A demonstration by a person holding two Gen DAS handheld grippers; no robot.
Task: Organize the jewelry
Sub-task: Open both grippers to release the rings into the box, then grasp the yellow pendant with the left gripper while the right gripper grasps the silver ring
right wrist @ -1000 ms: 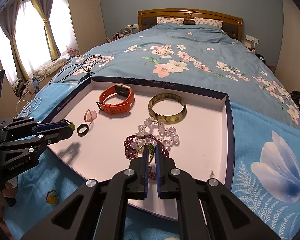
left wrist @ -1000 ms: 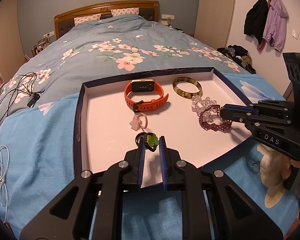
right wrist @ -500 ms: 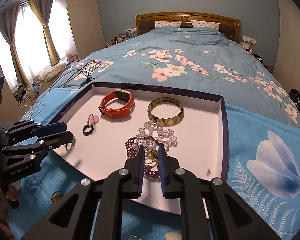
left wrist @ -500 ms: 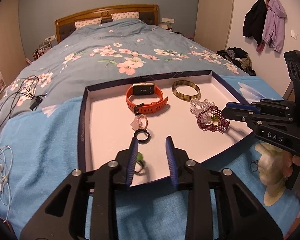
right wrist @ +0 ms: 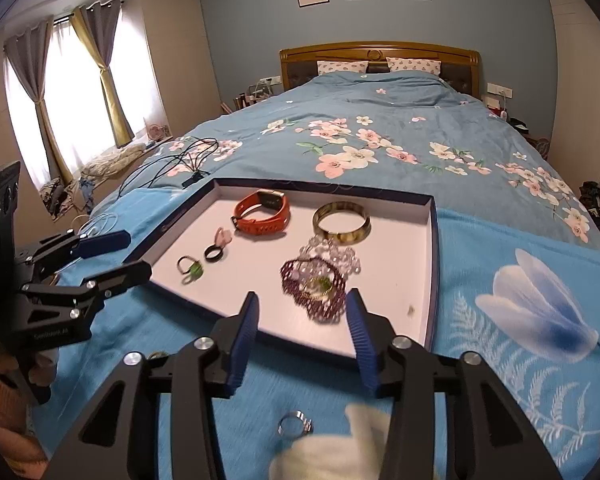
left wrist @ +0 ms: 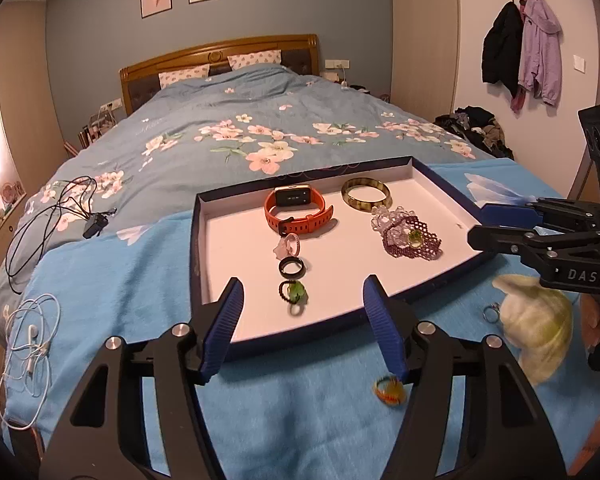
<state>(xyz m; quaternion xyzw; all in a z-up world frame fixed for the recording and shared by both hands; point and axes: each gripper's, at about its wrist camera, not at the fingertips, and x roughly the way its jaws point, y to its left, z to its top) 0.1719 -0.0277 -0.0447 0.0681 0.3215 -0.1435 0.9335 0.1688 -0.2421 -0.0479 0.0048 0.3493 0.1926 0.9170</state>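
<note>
A white tray with a dark blue rim lies on the bed. In it are an orange watch, a brown bangle, a clear bead bracelet with a purple bead bracelet and a green-stone ring on top, a pink ring, a black ring and a green-stone ring. My left gripper is open and empty, just short of the tray's near edge. My right gripper is open and empty, just behind the purple bracelet.
On the blue blanket outside the tray lie an orange-green ring, a silver ring and a pale plush item. White earphones and black cables lie at the left of the bed.
Both grippers opened and pulled back toward me. The left let go of the green-stone ring in the tray; the right let go of its ring on the purple bracelet.
</note>
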